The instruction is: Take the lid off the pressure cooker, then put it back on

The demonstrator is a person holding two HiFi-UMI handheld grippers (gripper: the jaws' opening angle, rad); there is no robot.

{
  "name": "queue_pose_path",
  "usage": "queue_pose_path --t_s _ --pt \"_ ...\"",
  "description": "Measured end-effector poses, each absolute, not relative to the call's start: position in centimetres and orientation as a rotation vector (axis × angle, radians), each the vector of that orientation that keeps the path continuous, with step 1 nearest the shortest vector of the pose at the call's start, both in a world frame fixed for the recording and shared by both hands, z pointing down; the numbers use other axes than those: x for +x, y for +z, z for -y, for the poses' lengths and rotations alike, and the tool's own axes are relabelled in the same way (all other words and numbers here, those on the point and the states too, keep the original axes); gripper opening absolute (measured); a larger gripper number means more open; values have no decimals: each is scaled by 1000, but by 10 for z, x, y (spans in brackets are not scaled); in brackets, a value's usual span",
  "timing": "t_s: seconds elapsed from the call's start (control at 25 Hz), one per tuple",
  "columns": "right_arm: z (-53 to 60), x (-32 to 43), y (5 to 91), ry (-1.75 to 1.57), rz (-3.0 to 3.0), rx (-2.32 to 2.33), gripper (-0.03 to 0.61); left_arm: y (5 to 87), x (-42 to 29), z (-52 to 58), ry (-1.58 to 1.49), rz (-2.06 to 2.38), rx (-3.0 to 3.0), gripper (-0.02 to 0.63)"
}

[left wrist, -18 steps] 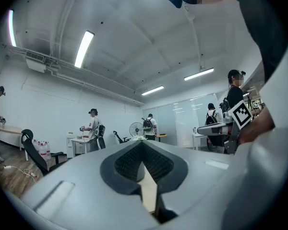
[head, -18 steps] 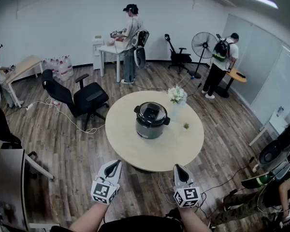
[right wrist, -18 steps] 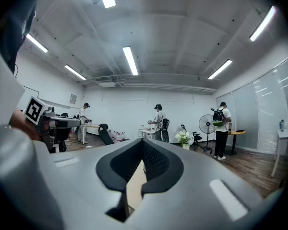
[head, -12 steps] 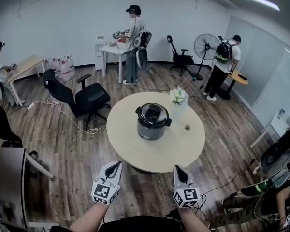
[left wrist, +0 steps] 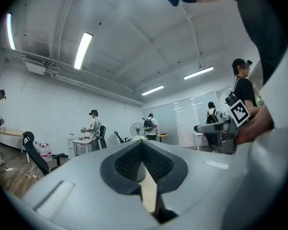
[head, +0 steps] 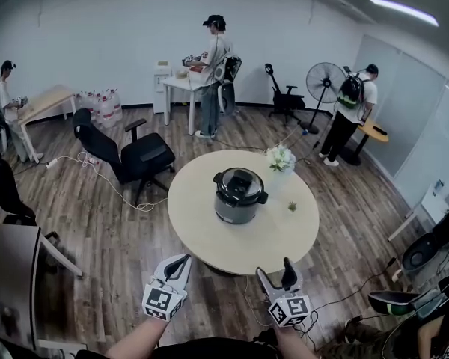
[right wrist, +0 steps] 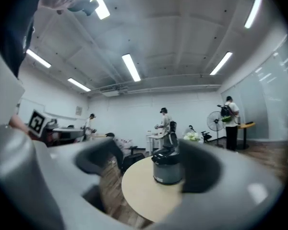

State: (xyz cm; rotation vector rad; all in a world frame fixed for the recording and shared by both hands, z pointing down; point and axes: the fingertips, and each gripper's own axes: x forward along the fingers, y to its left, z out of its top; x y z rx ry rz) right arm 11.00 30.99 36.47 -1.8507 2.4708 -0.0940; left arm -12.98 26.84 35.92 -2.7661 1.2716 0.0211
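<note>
Lid [head: 240, 179] sits on pressure cooker [head: 238, 202] at table [head: 232, 241] centre, untouched. Left gripper [head: 182, 260] clenched, empty; right gripper [head: 275, 274] parted, empty; both level, well short, apparently lining up the approach.

- Bare tabletop lies between the near rim of the round table [head: 209, 234] and the pressure cooker [head: 239, 195]; your approach there is open.
- Right of the cooker stand a small green sprig [head: 292, 206] and, farther back, a bunch of flowers [head: 280, 158].
- A black office chair [head: 135, 155] stands left of the table, apart from its rim.
</note>
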Motion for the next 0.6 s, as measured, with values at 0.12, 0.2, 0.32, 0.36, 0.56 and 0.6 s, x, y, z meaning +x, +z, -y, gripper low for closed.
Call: queue_pose_path --t_s 0.12,0.2,0.32,0.36,0.56,0.6 --pt "-304 110 363 -144 -2442 -1833 597 361 -131 -271 26 -1286 -2773 0" --pt "-302 107 366 -163 -2469 -1818 597 364 -132 -272 34 -1300 -2780 0" --pt "-300 107 370 -196 -2482 -1799 597 376 -123 -265 25 -1260 -2835 178" --pt "-299 109 371 -200 -2483 -1801 596 382 -117 -261 9 -1246 -2858 499" --pt "-301 123 374 -193 -2492 -1812 595 391 -102 -259 -63 -1235 -2855 588" --pt "-301 126 373 -193 -2491 -1810 595 390 -98 -259 -63 -1229 -2855 588"
